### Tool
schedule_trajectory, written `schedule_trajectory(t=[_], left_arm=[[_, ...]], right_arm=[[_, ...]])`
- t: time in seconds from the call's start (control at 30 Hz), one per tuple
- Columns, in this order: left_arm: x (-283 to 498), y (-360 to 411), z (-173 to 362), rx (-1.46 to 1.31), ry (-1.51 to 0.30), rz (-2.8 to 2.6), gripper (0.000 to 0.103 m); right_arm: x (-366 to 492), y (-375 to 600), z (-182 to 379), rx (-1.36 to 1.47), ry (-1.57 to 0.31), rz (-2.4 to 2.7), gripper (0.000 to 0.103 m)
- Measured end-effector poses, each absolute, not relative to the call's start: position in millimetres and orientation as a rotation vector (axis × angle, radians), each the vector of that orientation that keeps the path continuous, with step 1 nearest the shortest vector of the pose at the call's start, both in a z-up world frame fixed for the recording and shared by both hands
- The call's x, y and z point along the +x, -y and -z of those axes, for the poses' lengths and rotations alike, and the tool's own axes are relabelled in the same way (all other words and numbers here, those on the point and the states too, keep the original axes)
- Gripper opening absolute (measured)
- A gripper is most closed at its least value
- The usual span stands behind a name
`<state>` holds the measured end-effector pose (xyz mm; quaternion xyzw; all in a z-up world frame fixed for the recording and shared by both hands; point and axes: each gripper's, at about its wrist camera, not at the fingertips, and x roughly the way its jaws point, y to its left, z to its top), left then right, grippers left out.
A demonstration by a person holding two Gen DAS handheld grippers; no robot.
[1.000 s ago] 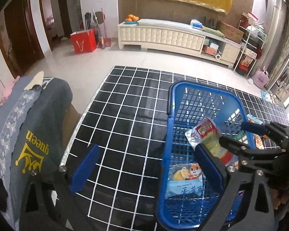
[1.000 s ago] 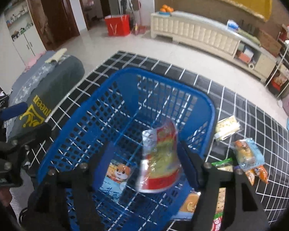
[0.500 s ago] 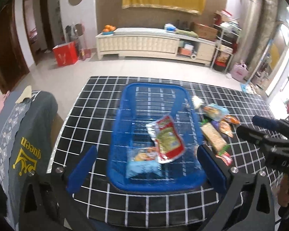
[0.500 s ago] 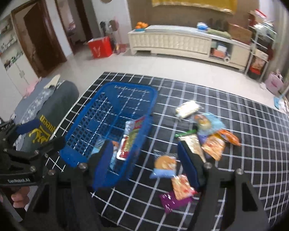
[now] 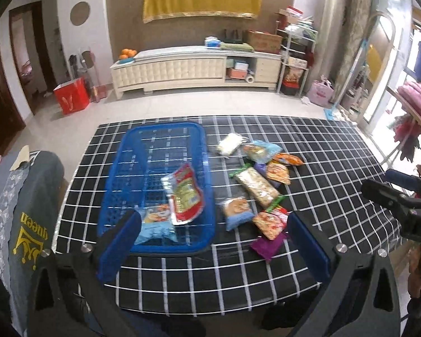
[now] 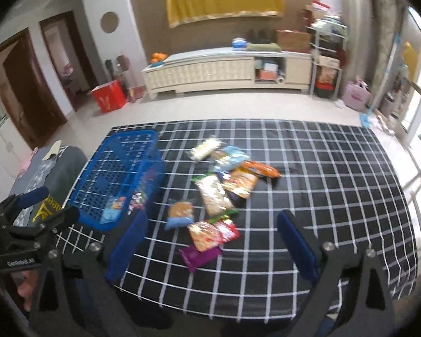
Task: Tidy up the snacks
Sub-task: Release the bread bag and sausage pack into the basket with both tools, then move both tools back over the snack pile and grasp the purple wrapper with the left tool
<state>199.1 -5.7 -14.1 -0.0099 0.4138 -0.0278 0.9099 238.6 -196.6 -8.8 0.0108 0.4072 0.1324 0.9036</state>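
Both grippers are drawn back above the near edge of the bench, which has a black cover with a white grid. The left gripper has its fingers far apart and nothing is between them. The right gripper has just been opening its jaws; its fingers are also wide apart and empty.

The blue plastic basket stands on the left part of the bench. Inside it lie two snacks: a red and green pouch, and under its near end a light blue packet with a cartoon animal. So I judge that one placing step is finished and the hands are between two picks.

The other snacks are in a loose group just right of the basket. Nearest to it is a small blue packet with an orange picture. Beside this one lie a red-orange packet and a purple packet at the near end of the group. A long pale packet with green ends is in the middle, partly under its neighbours. Farther away are an orange pouch, a light blue one and a whitish one.

The next move, I think, calls for one open gripper to come down on a packet at the edge of the group, where it lies free. The flat, slippery film may slide, so the fingers should close across the narrow side. Overlapping packets could be dragged along.
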Motion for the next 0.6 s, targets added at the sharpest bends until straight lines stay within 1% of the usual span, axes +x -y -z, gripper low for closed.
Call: schedule_trajectory(t=[0.1, 0.3, 0.43, 0.5, 0.6], left_arm=[[197, 28, 15, -0.009, -0.846, 0.075, 0.103], [200, 77, 33, 0.092, -0.894, 0.122, 0.103], [204, 97, 62, 0.120, -0.950, 0.153, 0.103], [210, 103, 84, 0.144, -1.010, 0.179, 0.103], [213, 110, 110, 0.172, -1.052, 0.200, 0.103]], right_arm=[[232, 221, 15, 0.046, -0.846, -0.239, 0.097], [226, 264, 36, 0.076, -0.880, -0.187, 0.097], [224, 281, 55, 0.098, -0.912, -0.176, 0.097], [223, 287, 65, 0.107, -0.930, -0.171, 0.097], [223, 290, 81, 0.097, -0.958, -0.181, 0.097]])
